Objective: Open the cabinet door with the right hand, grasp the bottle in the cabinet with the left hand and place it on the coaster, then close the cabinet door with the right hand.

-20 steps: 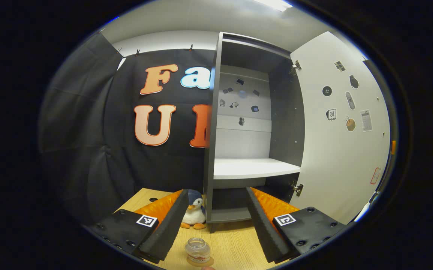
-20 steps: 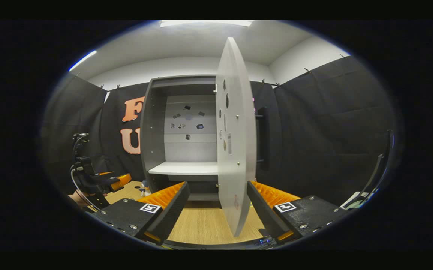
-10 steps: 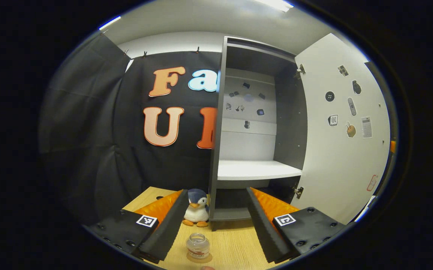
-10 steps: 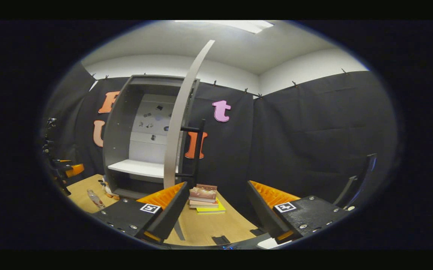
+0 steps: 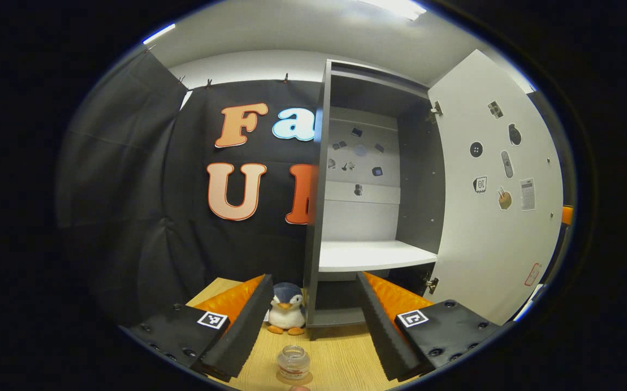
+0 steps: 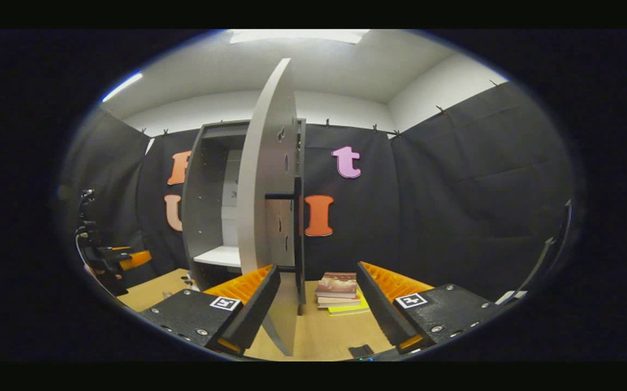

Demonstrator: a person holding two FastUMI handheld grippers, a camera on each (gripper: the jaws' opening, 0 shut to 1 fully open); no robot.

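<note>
The bottle [image 5: 293, 362] stood on its coaster [image 5: 293, 376] on the counter [image 5: 340, 361], between the left claw's [image 5: 310, 320] wide fingers. The right claw [image 6: 317, 304], also wide, faced the open door's [image 6: 267, 206] edge; it should press the outer face by the handle [image 6: 295, 228] and swing steadily.

Lighting's decent in both views, all coming from a ceiling light panel [image 5: 397, 6] overhead that blows out to pure white. The white cabinet door [image 5: 495, 190] and shelf [image 5: 370, 255] catch it nicely, while the cabinet's [image 5: 419, 179] dark inner walls stay murky. Heavy fisheye warp: the door's [image 6: 267, 206] edge bows into a curve in the right gripper view. That view is softer and a bit grainy; the left gripper view is crisper. Soft shadows on the tabletop [image 5: 340, 361], no harsh glare there.
</note>
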